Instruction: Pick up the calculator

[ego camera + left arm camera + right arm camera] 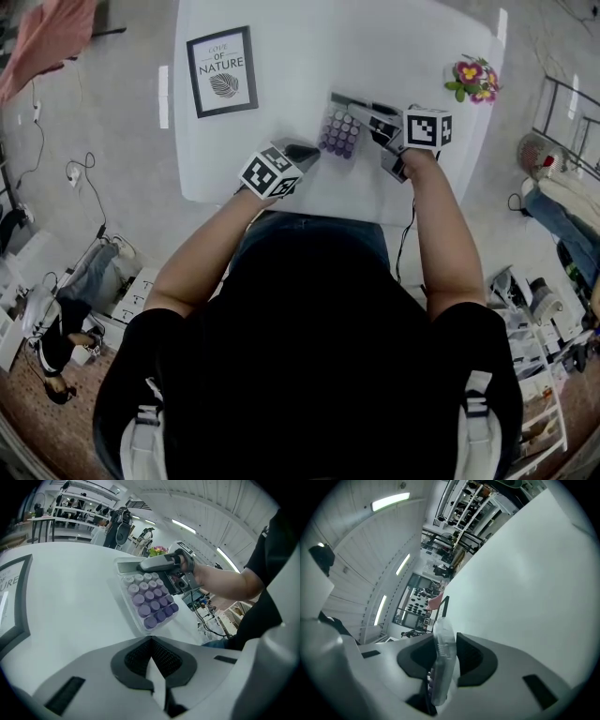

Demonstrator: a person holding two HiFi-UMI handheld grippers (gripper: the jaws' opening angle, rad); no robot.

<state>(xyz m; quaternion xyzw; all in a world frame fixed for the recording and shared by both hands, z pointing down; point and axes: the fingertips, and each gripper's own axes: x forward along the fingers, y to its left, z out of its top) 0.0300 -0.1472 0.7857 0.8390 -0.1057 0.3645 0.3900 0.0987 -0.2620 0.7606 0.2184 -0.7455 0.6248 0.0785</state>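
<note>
The calculator (339,132), a clear-cased one with purple round keys, is on the white table (281,56) near its front edge. My right gripper (354,105) comes in from the right and is shut on the calculator's far end. In the left gripper view the right gripper's upper finger (157,563) lies across the display end of the calculator (150,603). In the right gripper view the calculator (443,660) shows edge-on, pinched between the pads. My left gripper (307,151) sits just left of the calculator, shut and holding nothing (151,641). Whether the calculator is off the table I cannot tell.
A framed print (223,70) lies at the table's far left, its corner showing in the left gripper view (9,602). A small bunch of flowers (473,80) stands at the far right. A cable (405,246) hangs off the front edge beside my right arm.
</note>
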